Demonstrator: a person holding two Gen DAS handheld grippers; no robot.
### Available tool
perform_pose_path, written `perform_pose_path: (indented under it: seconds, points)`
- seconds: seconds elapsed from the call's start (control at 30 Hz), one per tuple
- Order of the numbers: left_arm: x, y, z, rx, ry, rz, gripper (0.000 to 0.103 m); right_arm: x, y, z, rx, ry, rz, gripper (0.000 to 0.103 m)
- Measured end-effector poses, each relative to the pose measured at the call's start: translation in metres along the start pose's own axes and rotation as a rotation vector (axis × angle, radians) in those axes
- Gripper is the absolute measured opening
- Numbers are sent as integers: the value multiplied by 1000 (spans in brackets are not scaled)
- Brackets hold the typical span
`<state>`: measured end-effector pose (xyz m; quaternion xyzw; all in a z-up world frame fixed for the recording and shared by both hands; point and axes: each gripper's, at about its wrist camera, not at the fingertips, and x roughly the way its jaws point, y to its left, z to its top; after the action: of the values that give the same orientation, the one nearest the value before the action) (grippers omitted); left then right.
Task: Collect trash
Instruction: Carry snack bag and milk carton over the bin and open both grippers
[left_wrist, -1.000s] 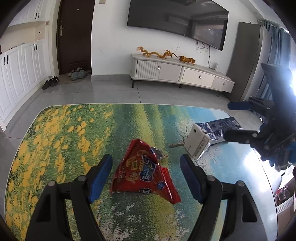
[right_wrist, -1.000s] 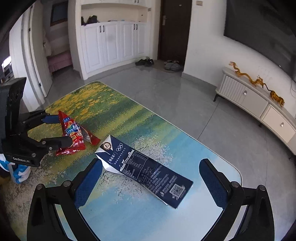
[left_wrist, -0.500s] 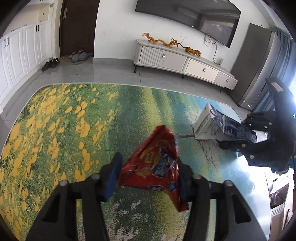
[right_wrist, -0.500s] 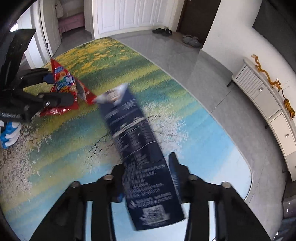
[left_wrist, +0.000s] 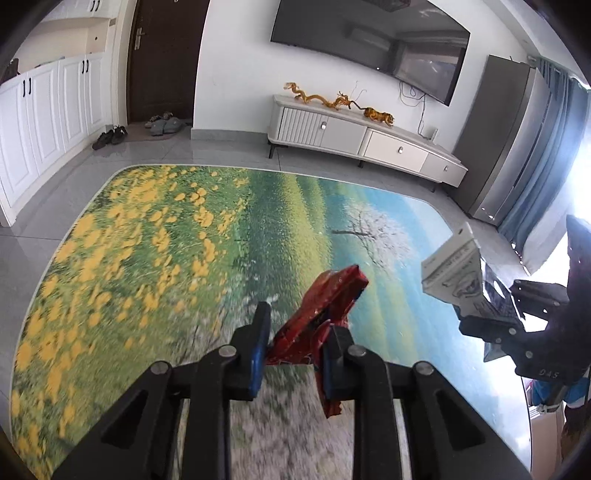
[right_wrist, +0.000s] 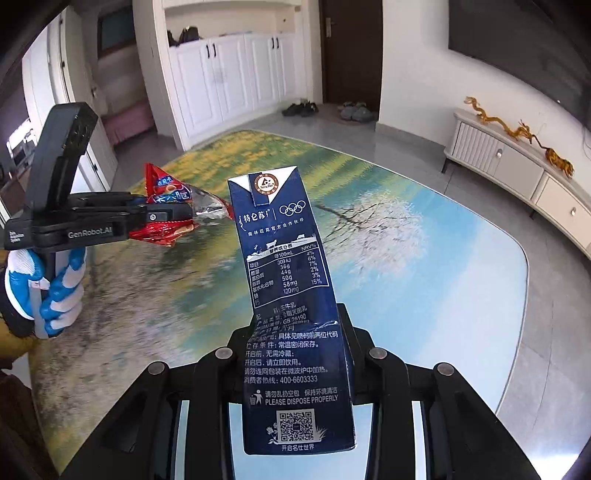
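Note:
A crumpled red snack wrapper (left_wrist: 332, 295) sits between the blue pads of my left gripper (left_wrist: 299, 328), whose jaws are closing and press on it; it hangs above the mat. From the right wrist view the same wrapper (right_wrist: 166, 184) sticks out of the left gripper (right_wrist: 173, 210), which a gloved hand (right_wrist: 48, 291) holds. My right gripper (right_wrist: 297, 332) is shut on a flattened dark blue milk carton (right_wrist: 284, 258) that stands up out of the jaws. That carton (left_wrist: 452, 273) and the right gripper (left_wrist: 491, 317) show at the right edge of the left wrist view.
A mat printed with a landscape (left_wrist: 184, 240) lies on grey floor tiles below both grippers. A low white TV cabinet (left_wrist: 362, 140) lines the far wall, with shoes (left_wrist: 110, 134) by the dark door. White cupboards (right_wrist: 236, 81) and a grey tall cabinet (left_wrist: 509, 147) flank the room.
Both grippers have closed: the left on the red wrapper, the right on the blue carton. Both pieces have come up off the mat, and the carton now stands upright.

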<state>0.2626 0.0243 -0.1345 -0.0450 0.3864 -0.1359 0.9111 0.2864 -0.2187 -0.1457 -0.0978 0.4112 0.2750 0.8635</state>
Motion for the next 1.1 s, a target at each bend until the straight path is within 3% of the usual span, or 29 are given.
perform_pose_path:
  seconds: [0.27,0.53,0.83,1.0,1.1]
  points:
    - [-68,-52,-27,91,-60,36,21,-81,21,-52,117,-108,-50,33]
    - [-96,-133,-42,236,-85,-53,21,-148,2,-112,256,-165,-177,33]
    - [-61,-261,-51,425,-1,-238,22,-185,-67,-208,518,-164,-333,33]
    - [-17,-335,-66,509,102,-342,22,-170,-108,-265,694,-94,-356,33]
    - [17,-374,-78,541,181,-368,23,-158,-132,-296,794,-61,-356,34]
